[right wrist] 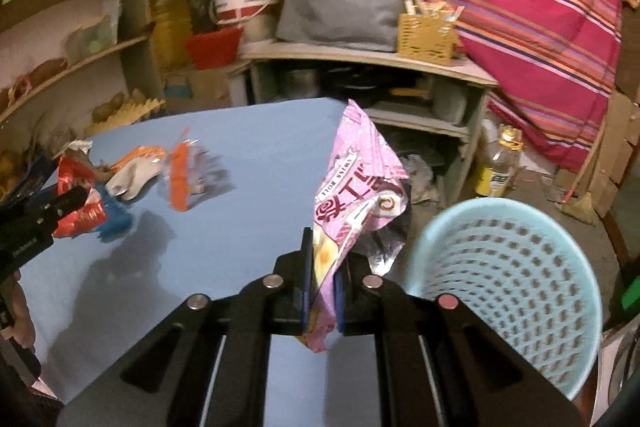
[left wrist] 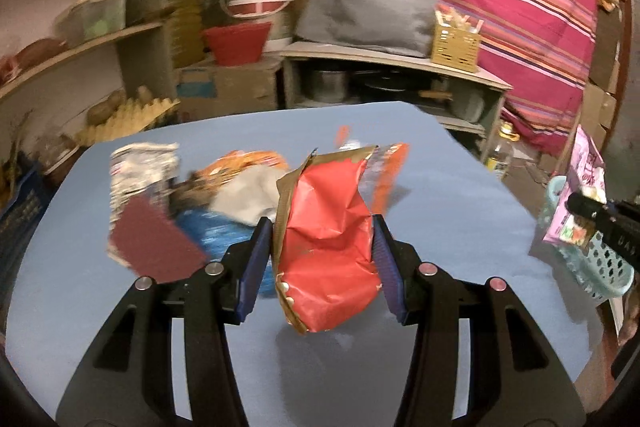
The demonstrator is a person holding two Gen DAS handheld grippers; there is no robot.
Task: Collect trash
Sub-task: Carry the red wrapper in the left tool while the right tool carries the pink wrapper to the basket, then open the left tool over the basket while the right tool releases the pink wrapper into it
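Note:
My left gripper (left wrist: 321,223) is shut on a crumpled red wrapper (left wrist: 328,259) and holds it above the blue table (left wrist: 460,211). The right wrist view shows that wrapper (right wrist: 72,167) at far left. My right gripper (right wrist: 324,255) is shut on a pink snack wrapper (right wrist: 360,179), which stands up from the jaws near the table's right edge. A pale teal perforated basket (right wrist: 512,291) sits just right of it, below table level. The left wrist view shows the basket (left wrist: 600,267) and the pink wrapper (left wrist: 580,183) at far right.
More trash lies on the table: a silver and maroon packet (left wrist: 144,203), an orange-white wrapper (left wrist: 248,179), a blue wrapper (left wrist: 224,239) and an orange-edged clear wrapper (right wrist: 180,179). Cluttered shelves (right wrist: 360,59) stand behind it, with a striped cloth (right wrist: 520,7) and a bottle (right wrist: 500,163) on the floor.

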